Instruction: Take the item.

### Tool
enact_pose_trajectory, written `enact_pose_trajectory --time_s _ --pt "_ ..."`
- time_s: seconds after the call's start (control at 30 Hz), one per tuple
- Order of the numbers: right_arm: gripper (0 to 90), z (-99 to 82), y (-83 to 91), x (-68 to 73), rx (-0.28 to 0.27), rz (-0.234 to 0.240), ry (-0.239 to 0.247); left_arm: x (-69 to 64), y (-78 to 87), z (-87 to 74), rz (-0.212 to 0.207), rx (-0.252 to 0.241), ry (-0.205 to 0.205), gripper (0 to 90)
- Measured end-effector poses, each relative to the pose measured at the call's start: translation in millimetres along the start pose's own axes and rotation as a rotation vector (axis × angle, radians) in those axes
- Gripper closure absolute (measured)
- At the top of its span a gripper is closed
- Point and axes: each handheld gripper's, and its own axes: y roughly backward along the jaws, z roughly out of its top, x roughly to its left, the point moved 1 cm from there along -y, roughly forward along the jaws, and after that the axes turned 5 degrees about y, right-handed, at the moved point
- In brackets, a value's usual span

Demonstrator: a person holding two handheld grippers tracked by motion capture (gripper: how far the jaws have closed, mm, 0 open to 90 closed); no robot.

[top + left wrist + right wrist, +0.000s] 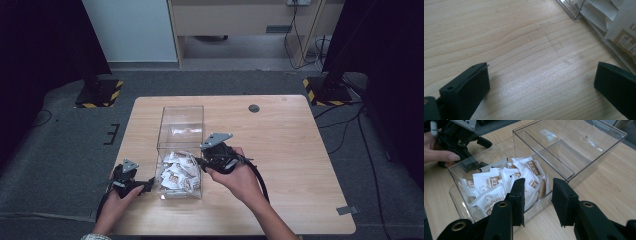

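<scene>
White-and-brown paper sachets (pixel 499 182) are heaped in the near compartment of a clear, hard-walled acrylic box (pixel 181 125) on grained wood, flanked by the left gripper (pixel 541 82) and right gripper (pixel 537 195), both seen parted and empty; print partly cut off.

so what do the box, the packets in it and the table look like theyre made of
Box: clear hard plastic, probably acrylic; glossy, see-through walls with sharp edges.
Packets: white paper or thin film, matte, creased, brown print.
Table: light wood or wood-look laminate; grain lines, low sheen.
</scene>
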Motion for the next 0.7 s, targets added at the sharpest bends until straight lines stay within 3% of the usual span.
enact_pose_trajectory --time_s 0.2,0.7 --pt "62.8 -1.9 -8.7 6.1 -0.032 0.023 -0.007 0.0 0.0 0.0 0.000 0.000 0.000 0.0" --pt "66.6 -5.2 -41.2 22.8 -0.009 0.051 -0.003 0.0 0.0 0.0 0.000 0.000 0.000 0.0"
